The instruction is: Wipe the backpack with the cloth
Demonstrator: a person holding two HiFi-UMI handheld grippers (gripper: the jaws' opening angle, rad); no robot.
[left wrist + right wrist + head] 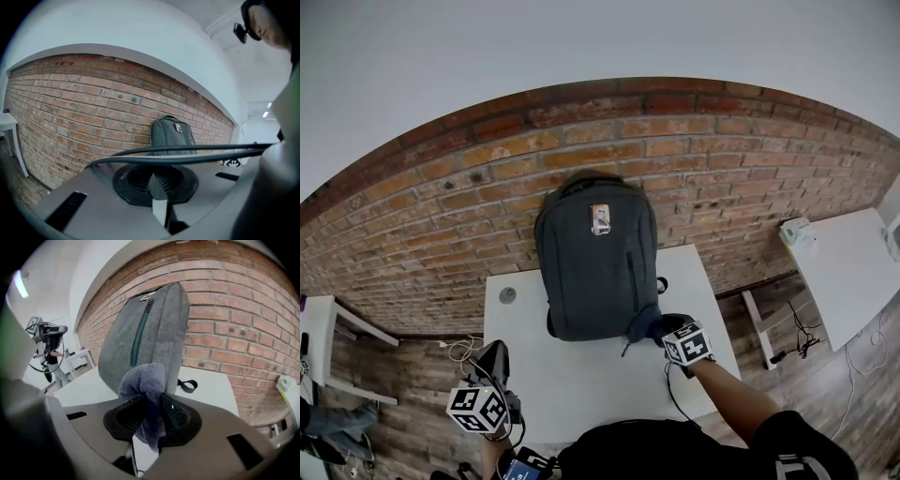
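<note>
The backpack stands upright at the far edge of the worktop, its back against the brick wall and its grey front panel, with a zip down it, facing the person. From where I stand the cloth is down at the bag's lower right corner, close against the fabric. Whether it is actually pressing on the bag or just short of it, I cannot tell from any angle.

As for progress, the panel shows no damp streak or change of colour, so nothing tells me how much has been wiped. My guess is that the job is at its beginning or early in it. With the cloth low at one corner, the upper front, the top and the far side all look like ground left to cover.

The right gripper has its jaws closed firmly on the cloth. A dark blue bunch puffs out in front of them and a tail hangs below between the pads. A loose black strap loop lies on the worktop just right of the bag's base.

The left gripper hangs back by the near left corner of the worktop, well apart from the bag. Its jaws are drawn together with nothing between them, and a black cable crosses in front of it
</note>
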